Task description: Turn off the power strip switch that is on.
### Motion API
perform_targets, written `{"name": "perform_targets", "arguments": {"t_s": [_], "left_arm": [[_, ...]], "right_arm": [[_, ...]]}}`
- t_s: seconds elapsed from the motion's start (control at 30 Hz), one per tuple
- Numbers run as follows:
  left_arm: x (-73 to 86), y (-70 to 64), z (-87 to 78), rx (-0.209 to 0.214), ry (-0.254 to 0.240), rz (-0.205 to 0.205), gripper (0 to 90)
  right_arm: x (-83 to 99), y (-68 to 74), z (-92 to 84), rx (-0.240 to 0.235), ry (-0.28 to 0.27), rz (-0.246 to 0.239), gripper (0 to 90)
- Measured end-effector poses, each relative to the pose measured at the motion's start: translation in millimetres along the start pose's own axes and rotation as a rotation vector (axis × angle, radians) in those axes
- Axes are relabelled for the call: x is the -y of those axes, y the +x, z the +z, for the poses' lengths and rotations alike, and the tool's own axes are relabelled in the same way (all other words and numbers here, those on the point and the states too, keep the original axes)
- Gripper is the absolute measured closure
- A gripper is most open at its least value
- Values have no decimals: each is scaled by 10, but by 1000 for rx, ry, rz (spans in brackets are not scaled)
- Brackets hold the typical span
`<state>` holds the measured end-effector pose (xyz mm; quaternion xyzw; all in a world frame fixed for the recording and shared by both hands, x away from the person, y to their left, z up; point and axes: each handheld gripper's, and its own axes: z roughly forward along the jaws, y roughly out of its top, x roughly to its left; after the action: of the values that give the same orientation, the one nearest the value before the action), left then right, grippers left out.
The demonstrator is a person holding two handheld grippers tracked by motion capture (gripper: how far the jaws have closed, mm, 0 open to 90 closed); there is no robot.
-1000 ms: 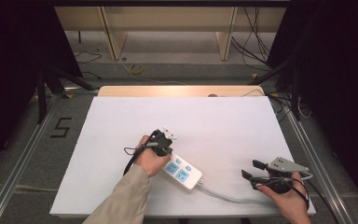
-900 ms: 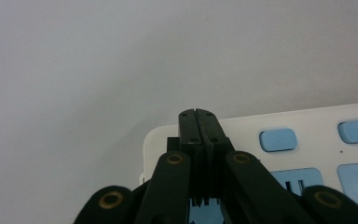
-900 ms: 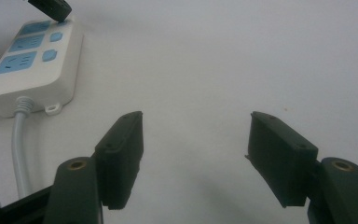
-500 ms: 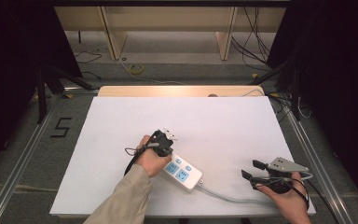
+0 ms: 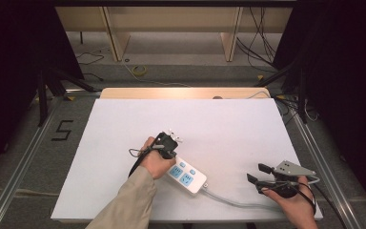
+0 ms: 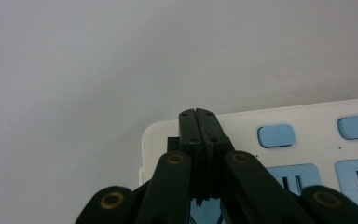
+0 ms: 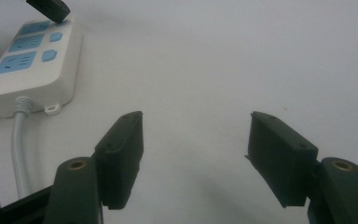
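Note:
A white power strip [image 5: 188, 175] with blue sockets lies on the white table top [image 5: 219, 124], front of centre. Its grey cable [image 5: 228, 200] runs toward the right hand. My left gripper [image 5: 170, 157] points down at the strip's left end. In the left gripper view its jaws [image 6: 198, 114] are pressed together with nothing between them, their tips over the end of the strip [image 6: 307, 154] beside a blue switch [image 6: 275, 135]. My right gripper [image 5: 259, 173] rests low near the front right, jaws wide apart and empty [image 7: 196, 140], facing the strip [image 7: 32, 60].
The table's wooden back edge [image 5: 181, 92] lies beyond the white top. Metal rails [image 5: 24, 157] run along both sides of the table. A "5" [image 5: 62, 130] is marked on the floor at the left. Loose cables [image 5: 138, 70] lie on the floor behind.

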<state>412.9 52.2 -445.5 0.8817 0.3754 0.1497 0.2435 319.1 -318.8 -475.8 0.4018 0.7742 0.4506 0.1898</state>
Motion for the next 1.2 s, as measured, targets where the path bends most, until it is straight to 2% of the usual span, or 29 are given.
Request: {"name": "perform_targets", "arguments": {"t_s": [0.2, 0.4, 0.63, 1.2], "left_arm": [[-34, -27, 3, -19, 25, 12, 900], [-43, -19, 8, -11, 29, 11, 900], [-63, -42, 17, -23, 49, 35, 900], [-31, -12, 9, -6, 25, 4, 900]], "right_arm": [[0, 2, -1, 0, 0, 0, 366], [1, 3, 0, 0, -2, -3, 366], [-1, 10, 2, -1, -1, -1, 366], [2, 3, 1, -1, 0, 1, 366]]}}
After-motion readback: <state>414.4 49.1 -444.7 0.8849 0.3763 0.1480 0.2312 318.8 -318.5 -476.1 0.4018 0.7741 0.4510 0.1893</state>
